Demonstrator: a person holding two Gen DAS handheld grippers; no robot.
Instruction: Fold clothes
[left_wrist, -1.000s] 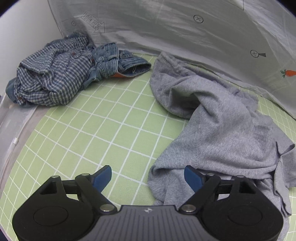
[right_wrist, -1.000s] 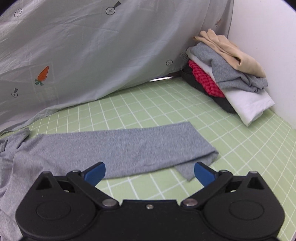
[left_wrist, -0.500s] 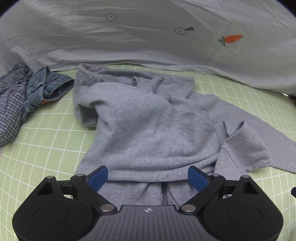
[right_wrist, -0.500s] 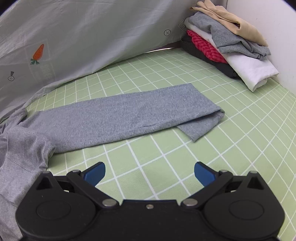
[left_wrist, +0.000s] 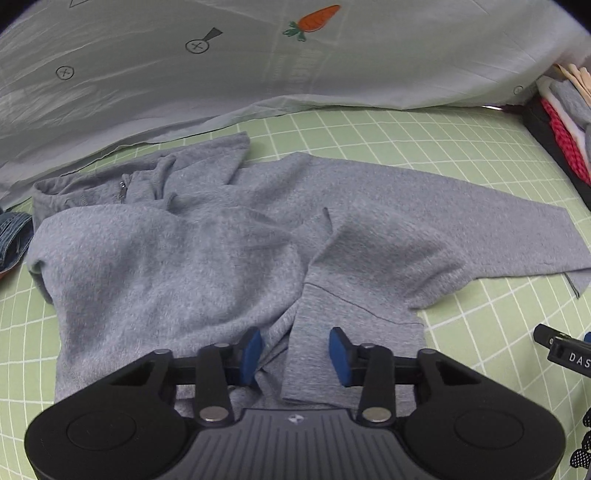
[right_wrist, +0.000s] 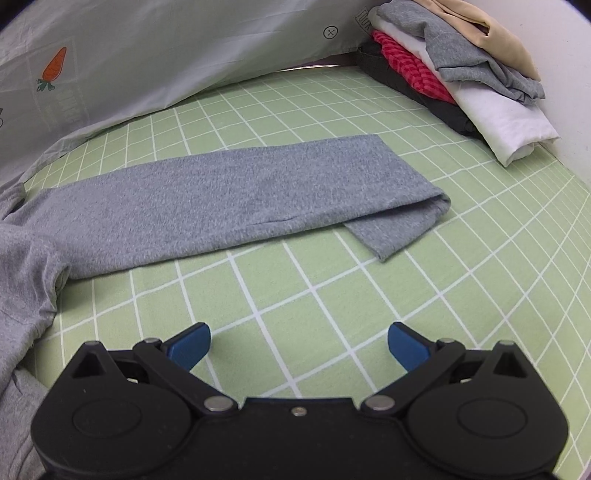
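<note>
Grey hoodie (left_wrist: 207, 258): rumpled across the centre and left of the left wrist view, lying on the mat; zipper pull and hood toward the upper left; hem bunched at lower centre.
Green grid mat (right_wrist: 332, 295): white-lined surface filling the lower and right parts of the right wrist view, bearing all the clothes.
Pale sheet (left_wrist: 258, 55): carrot-printed backdrop along the top of both views, its lower edge resting on the mat.
Sleeve (right_wrist: 236, 195): laid flat from left to centre-right of the right wrist view; cuff end folded under itself at the right.
Folded stack (right_wrist: 461, 74): upper right of the right wrist view, against a white wall; tan, grey, white, red-striped and dark pieces.
Left gripper (left_wrist: 295, 349): bottom centre, jaws partly closed, blue pads either side of a hem fold; whether they pinch the cloth cannot be told.
Right gripper (right_wrist: 298, 343): bottom centre, jaws spread wide over bare mat, holding nothing.
Denim garment (left_wrist: 13, 236): left edge of the left wrist view, beside the hoodie.
</note>
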